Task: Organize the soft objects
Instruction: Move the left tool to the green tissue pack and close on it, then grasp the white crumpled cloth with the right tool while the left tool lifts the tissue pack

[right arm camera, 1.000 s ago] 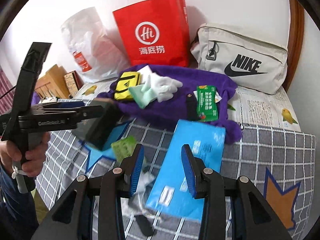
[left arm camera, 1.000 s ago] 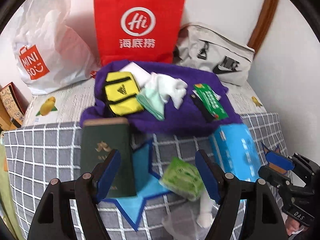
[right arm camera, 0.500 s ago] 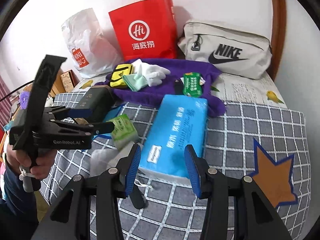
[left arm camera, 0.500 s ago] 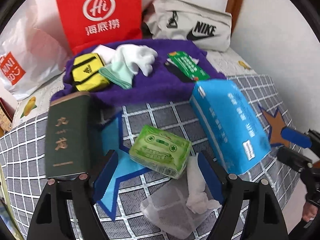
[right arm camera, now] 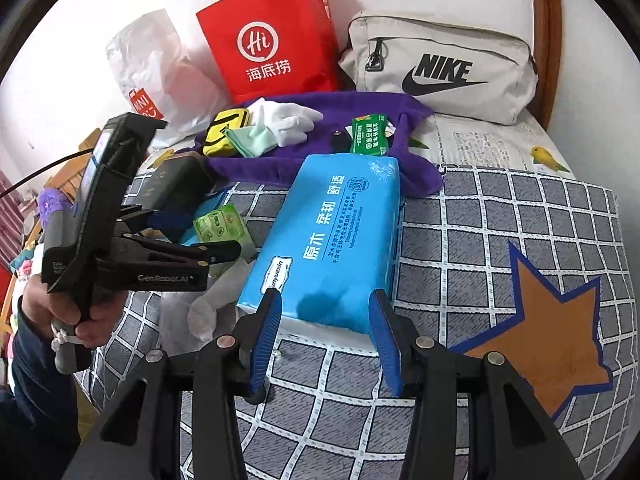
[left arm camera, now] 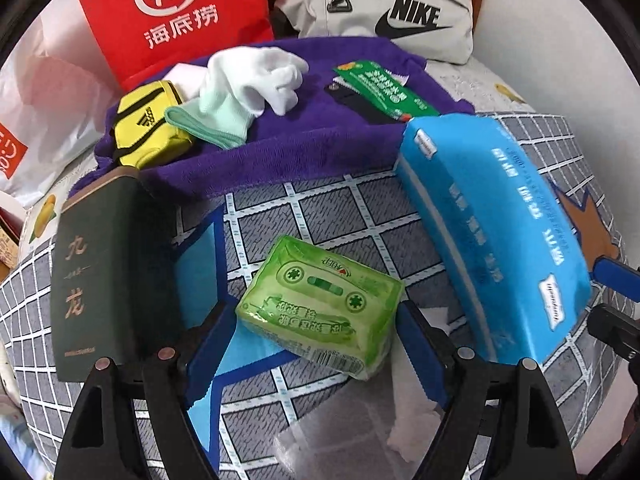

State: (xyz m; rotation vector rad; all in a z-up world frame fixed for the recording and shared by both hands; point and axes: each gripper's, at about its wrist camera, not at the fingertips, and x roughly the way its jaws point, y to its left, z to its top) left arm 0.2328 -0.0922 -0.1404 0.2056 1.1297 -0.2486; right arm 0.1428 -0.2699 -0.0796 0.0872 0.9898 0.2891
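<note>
- The sorting looks barely begun: soft things lie scattered over the bed, and neither tool holds anything.
- The left gripper [left arm camera: 312, 344] stands with its jaws wide apart, one on each side of the green tissue pack [left arm camera: 320, 304]; the pads do not press it yet. From the left wrist view the pack sits at the centre, just above the fingertips.
- The right gripper [right arm camera: 324, 340] has its jaws part-way apart, lined up with the near end of the blue tissue pack [right arm camera: 336, 232], which lies at 12 o'clock from it; I judge no contact yet.
- A likely reading: each tool is about to lift one pack, so both pick-ups and all placing are left to do.
- Further back, at 12 o'clock, a purple towel [left arm camera: 280, 160] carries a yellow pouch [left arm camera: 148, 124], white gloves [left arm camera: 256, 80] and a small green packet [left arm camera: 384, 88]; these seem untouched.
- A dark green book [left arm camera: 96, 264] lies at 9 o'clock of the green pack, and a clear plastic bag [left arm camera: 328, 440] at 6 o'clock.
- The surface is a bed with a grey checked cover [right arm camera: 500, 208] printed with stars.
- Against the white wall stand a red paper bag [right arm camera: 272, 36], a white plastic bag [right arm camera: 160, 76] and a grey waist bag [right arm camera: 440, 68]; a wooden frame edge shows at 1 o'clock.
</note>
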